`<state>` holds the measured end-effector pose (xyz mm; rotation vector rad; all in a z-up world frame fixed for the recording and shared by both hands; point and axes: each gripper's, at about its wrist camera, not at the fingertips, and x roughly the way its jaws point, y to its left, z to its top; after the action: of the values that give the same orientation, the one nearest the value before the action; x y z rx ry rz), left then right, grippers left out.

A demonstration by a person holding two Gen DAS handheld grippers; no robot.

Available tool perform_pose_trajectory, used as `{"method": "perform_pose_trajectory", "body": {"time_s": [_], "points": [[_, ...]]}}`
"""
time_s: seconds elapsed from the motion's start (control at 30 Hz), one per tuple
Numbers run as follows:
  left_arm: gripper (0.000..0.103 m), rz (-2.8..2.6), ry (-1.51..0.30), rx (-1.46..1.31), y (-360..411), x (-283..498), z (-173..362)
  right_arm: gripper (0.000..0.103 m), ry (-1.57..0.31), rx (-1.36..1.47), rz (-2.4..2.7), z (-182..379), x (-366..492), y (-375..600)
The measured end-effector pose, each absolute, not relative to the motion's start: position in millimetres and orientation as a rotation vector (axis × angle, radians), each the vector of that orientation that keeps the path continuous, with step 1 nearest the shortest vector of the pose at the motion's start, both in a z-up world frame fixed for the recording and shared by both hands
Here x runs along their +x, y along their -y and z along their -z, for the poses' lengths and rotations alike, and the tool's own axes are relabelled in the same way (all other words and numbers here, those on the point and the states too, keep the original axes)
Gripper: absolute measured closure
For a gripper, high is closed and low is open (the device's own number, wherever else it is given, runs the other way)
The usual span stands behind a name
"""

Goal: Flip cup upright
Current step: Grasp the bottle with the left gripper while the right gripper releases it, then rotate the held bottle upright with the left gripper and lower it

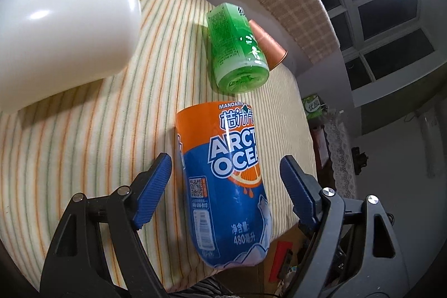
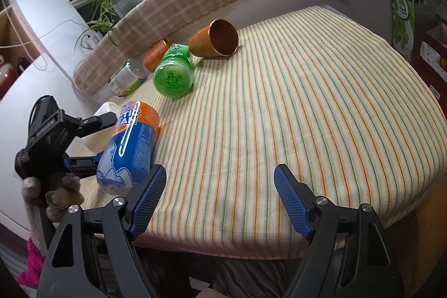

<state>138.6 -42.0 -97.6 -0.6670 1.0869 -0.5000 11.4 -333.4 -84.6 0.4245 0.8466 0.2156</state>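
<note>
Blue-and-orange plastic cup [image 1: 223, 186]: on its side on the striped worktop [image 1: 83, 144], near the front edge, rounded base towards the left wrist camera, orange end pointing away.
Cup's mouth: probably at the far orange end, though the opening itself is not clearly shown.
Left gripper [image 1: 226, 161]: fingers spread wide, straddling the lying cup; one finger just beside the cup's wall, the other apart from it; no squeeze visible.
Right gripper [image 2: 220, 172]: fingers wide apart over bare striped cloth, holding nothing, well clear of the cup.
Neighbours: white cup [image 1: 64, 32] lying close on one side; green cup [image 1: 237, 52] on its side just beyond; two copper cups [image 2: 215, 38] further back, also tipped over.
Step in hand: judged as the approach to the grasp, fingers lined up round the cup's body but not yet shut on it.
Progress: early; cup not yet lifted or turned.
Next move calls for: closing on the mid-body across the label, firmly enough to hold thin plastic without crushing it.
Then: a lift clear of the cloth and a quarter turn of the wrist to bring the rounded base down.
Set-down: flat patch of cloth away from the edge, since the cup lies close to the drop.
Risks: slick label sliding between the fingers; soft wall buckling; a knock against the green cup during the swing.
</note>
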Motion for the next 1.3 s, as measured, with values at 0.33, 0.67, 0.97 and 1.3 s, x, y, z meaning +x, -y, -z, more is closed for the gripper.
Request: {"method": "perform_pose_trajectory", "body": {"time_s": [0.33,0.67,0.97,1.3], "points": [[0.037,0.51,-1.123,-0.659,53.4,146.5,111.3,0.023,-0.855,0.445,-0.202,86.4,12.3,340.4],[0.04,0.498,-1.045,-0.573,56.3,134.9,91.5,0.023,-0.855,0.446,-0.202,85.5,13.8,338.3],[0.041,0.467,-0.928,-0.423,62.0,118.2,64.3,0.023,-0.849,0.432,-0.205,82.2,14.2,330.4],[0.042,0.41,-0.81,-0.289,63.9,101.6,42.3,0.023,-0.838,0.416,-0.206,78.6,15.6,322.9]]}}
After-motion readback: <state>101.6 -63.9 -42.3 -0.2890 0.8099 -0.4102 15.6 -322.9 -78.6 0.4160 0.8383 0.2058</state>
